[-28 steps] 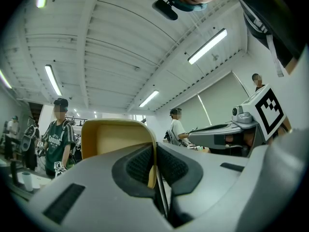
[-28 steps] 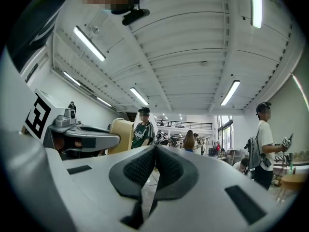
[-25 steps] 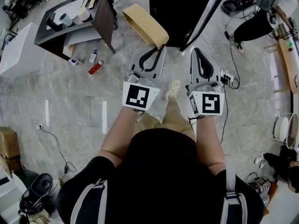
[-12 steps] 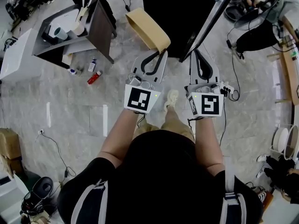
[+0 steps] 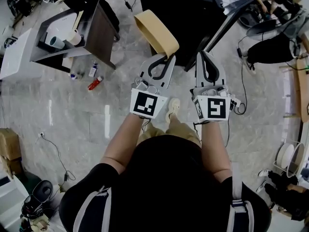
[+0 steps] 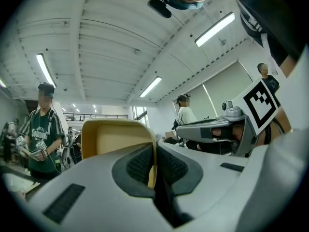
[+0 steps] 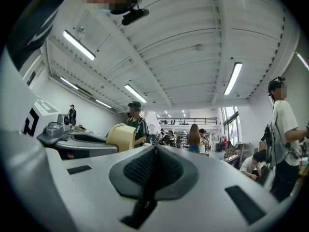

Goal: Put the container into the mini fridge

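A tan, open-topped container (image 5: 155,32) hangs in front of me, and my left gripper (image 5: 166,57) is shut on its rim. In the left gripper view the container's wall (image 6: 116,139) is pinched between the dark pads (image 6: 140,164). My right gripper (image 5: 203,56) is held level beside it, shut with nothing in it (image 7: 154,161). The black mini fridge (image 5: 181,11) stands on the floor just beyond both grippers, with its door (image 5: 227,19) swung out to the right. The inside of the fridge is dark and hidden.
A low dark-sided cabinet (image 5: 99,33) with cups on top stands at the far left. Small bottles (image 5: 95,82) lie on the marble floor next to it. Cables (image 5: 236,98) trail at the right, and a seated person (image 5: 270,47) is at the far right. A cardboard box (image 5: 8,144) sits at the left edge.
The fridge and cabinet have slid up and closer in view as I step forward. Both grippers keep their pose, and the container stays held.
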Motion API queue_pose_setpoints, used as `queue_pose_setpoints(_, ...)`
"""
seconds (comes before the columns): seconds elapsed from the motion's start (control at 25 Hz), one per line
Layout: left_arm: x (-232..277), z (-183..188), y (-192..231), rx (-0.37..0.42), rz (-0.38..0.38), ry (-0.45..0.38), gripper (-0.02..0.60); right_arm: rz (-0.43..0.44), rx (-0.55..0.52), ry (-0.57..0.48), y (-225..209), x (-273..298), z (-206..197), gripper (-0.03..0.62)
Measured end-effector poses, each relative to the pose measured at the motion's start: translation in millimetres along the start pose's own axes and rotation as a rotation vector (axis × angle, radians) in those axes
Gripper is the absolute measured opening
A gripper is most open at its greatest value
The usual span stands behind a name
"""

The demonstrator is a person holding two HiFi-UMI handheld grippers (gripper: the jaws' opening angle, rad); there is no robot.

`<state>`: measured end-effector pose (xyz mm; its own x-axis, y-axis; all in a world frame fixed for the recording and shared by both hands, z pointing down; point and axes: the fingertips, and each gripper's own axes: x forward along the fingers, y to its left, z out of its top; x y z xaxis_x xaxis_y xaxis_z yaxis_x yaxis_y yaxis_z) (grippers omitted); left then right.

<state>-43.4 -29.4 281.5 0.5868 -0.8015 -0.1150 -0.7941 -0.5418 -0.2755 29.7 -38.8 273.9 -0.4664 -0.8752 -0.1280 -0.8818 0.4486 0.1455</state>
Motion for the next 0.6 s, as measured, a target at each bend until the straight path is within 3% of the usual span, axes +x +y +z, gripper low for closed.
queue_pose_setpoints(0.6,118.5,-67.1,41.6,-0.002,0.001,0.104,0.032,0.072,0.040,0.063,-75.0,113.4,-63.9,0.037)
